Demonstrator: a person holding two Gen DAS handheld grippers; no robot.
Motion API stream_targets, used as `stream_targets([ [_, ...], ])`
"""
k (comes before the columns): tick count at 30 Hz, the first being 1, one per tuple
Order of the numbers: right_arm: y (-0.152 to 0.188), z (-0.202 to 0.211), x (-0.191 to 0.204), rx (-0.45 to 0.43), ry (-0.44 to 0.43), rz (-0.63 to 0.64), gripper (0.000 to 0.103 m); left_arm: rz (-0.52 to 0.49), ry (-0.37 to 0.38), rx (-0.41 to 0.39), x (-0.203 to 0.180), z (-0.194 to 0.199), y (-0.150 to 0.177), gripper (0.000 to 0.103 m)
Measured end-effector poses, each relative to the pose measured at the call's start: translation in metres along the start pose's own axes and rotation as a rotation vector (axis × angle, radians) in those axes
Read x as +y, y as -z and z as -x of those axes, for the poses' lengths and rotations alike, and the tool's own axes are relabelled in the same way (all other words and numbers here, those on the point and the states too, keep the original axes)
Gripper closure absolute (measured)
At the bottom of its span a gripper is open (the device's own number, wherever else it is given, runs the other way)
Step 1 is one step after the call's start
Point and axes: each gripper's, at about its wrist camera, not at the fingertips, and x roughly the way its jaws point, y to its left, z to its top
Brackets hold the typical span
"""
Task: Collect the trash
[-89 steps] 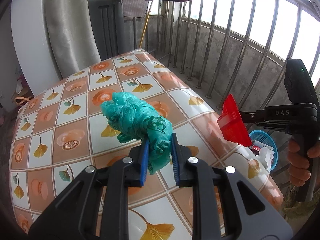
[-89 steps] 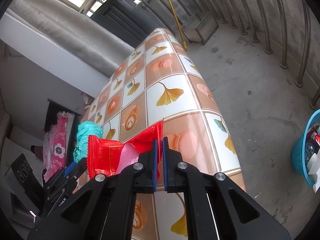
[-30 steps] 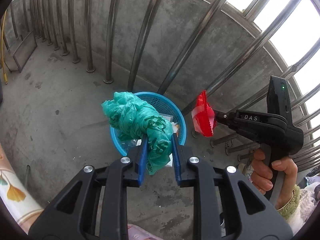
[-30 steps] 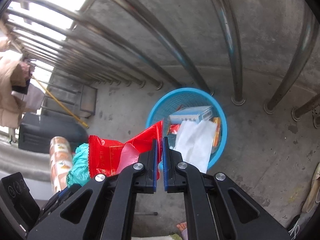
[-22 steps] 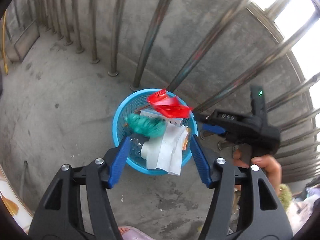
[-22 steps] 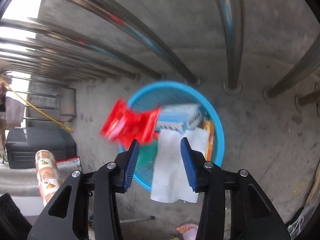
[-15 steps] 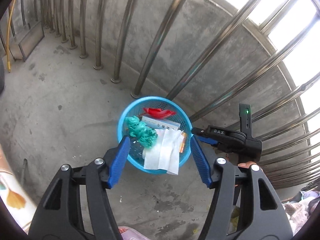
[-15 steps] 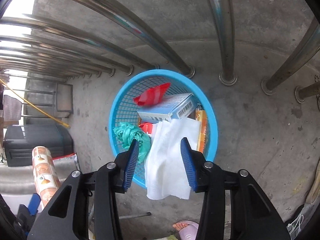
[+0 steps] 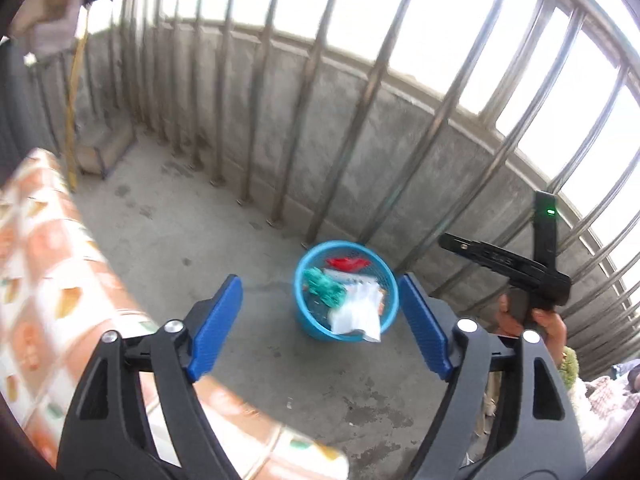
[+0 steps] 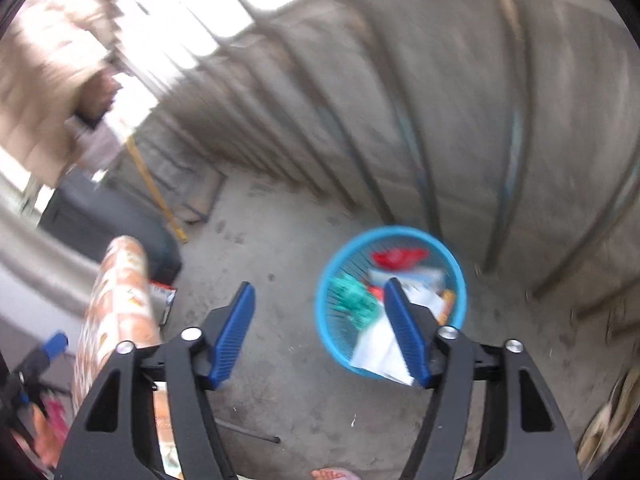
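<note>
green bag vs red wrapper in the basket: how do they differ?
Colour: the green bag is teal-green; the red wrapper is bright red.
Shape: the bag is a crumpled, bunched lump; the wrapper lies flatter and spread wide.
Place: the bag sits at the basket's left side beside the white tissue; the wrapper lies at the far side, nearer the railing.
Shared: both lie inside the blue basket, held by neither tool.

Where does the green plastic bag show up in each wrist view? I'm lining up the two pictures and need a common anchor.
Left wrist: the green plastic bag lies in the left part of the blue basket, just right of picture centre.
Right wrist: the bag lies in the basket's left part, right of centre, blurred.
Shared landmark: the red wrapper at the basket's far side.
</note>
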Motion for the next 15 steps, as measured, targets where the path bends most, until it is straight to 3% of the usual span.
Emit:
stream_targets([
  [5, 0.025, 0.078, 0.106, -0.164, -0.089, 0.235, 0.006, 0.075, -0.188, -0.155, 0.019, 0.115, 0.034, 0.013],
  [9, 0.065, 0.112, 0.162, -0.235, -0.138, 0.296, 0.006, 0.16, -0.325, -0.182, 0.035, 0.183, 0.075, 0.012],
  [13, 0.113, 0.127, 0.216, -0.169, -0.228, 0.415, 0.006, 0.284, -0.578, -0.225, 0.046, 0.238, 0.126, 0.009],
  [15, 0.139, 0.132, 0.243, -0.124, -0.231, 0.482, 0.006, 0.346, -0.658, -0.25, 0.052, 0.257, 0.155, 0.009],
])
